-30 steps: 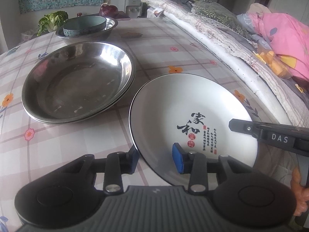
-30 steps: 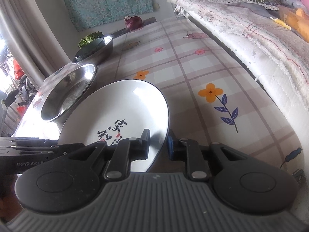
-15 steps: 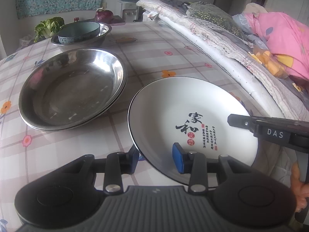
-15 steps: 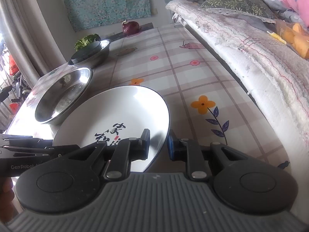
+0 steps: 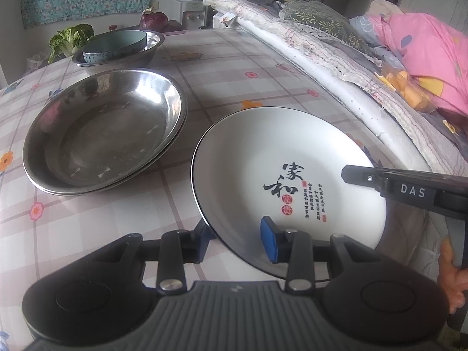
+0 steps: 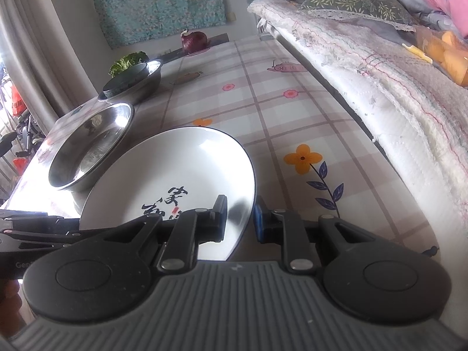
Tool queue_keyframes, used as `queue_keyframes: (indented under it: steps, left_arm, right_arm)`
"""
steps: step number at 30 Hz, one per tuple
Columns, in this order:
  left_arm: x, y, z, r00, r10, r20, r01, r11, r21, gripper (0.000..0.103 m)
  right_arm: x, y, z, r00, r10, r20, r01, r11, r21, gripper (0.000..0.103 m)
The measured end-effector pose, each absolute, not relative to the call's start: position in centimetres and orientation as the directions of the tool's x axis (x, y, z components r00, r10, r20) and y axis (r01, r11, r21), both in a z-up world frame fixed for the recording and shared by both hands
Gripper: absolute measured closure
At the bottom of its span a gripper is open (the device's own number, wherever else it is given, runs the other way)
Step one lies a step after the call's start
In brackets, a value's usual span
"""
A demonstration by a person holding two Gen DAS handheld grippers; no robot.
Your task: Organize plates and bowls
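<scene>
Steel catches the light at far left, where stacked metal plates (image 5: 105, 128) sit on our checked, flower-print worktop (image 5: 234, 67). Behind them, farther off, a teal bowl (image 5: 114, 44) rests inside a metal bowl (image 5: 117, 55), with leafy greens (image 5: 70, 39) and a red onion (image 5: 154, 20) at the far edge. To the right, near us, we hold the white plate (image 5: 286, 172) with black calligraphy, tilted with its left rim raised above the cloth. Our left gripper (image 5: 237, 238) has its jaws clamped across the plate's near rim, one blue pad (image 5: 268, 242) on the upper face and the other finger under the rim. Our right gripper (image 6: 240, 219) pinches the right rim, its jaws closed on the plate edge; its finger reaches in over the plate's right side in the left wrist view. Farthest right, a quilted bed (image 5: 336, 58) runs along the worktop, piled with a pink blanket (image 5: 424, 49).
</scene>
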State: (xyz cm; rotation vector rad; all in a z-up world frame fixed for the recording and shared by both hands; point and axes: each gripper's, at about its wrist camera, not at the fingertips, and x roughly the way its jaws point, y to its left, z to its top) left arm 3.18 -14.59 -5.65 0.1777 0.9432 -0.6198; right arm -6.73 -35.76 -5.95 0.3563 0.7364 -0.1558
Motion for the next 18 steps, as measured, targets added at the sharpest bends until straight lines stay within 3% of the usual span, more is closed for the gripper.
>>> queue_keyframes:
  steps: [18]
  left_arm:
    - [3.15,-14.68,-5.67,0.429,-0.42,-0.8,0.569,0.813,-0.122,0.064]
  right_arm:
    - [-6.57,-35.91,-6.13,0.73,-0.016,-0.683,0.265,0.928,0.262,0.084]
